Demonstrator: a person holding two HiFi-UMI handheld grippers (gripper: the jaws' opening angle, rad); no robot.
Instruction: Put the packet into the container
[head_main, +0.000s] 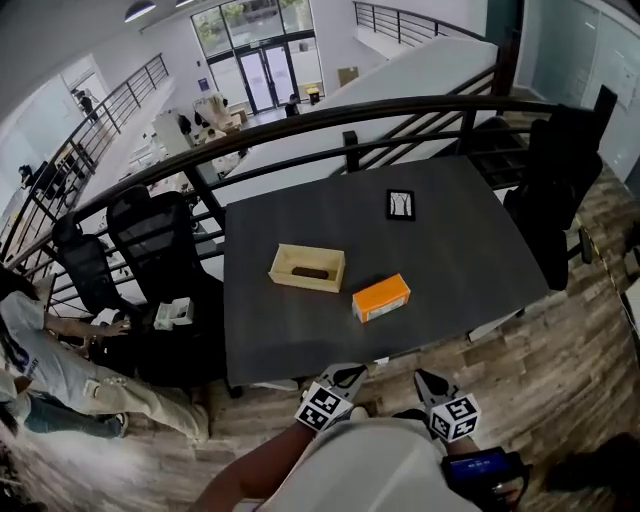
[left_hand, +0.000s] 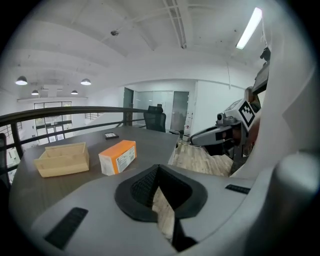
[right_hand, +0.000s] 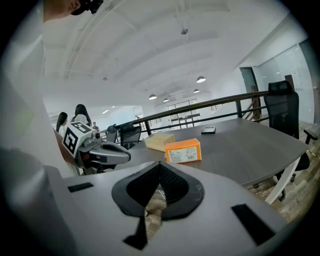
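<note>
Resting on a dark grey table (head_main: 460, 260), an orange rectangular cardboard packet (head_main: 381, 298) lies just beside an open tan wooden container (head_main: 307, 267), at the container's four o'clock and outside it. A small black-framed card (head_main: 400, 204) sits toward the table's twelve o'clock. Off the six o'clock edge, the left gripper (head_main: 348, 374) and the right gripper (head_main: 428, 381) hover side by side above wood-plank floor (head_main: 540, 370), both clenched and empty.
</note>
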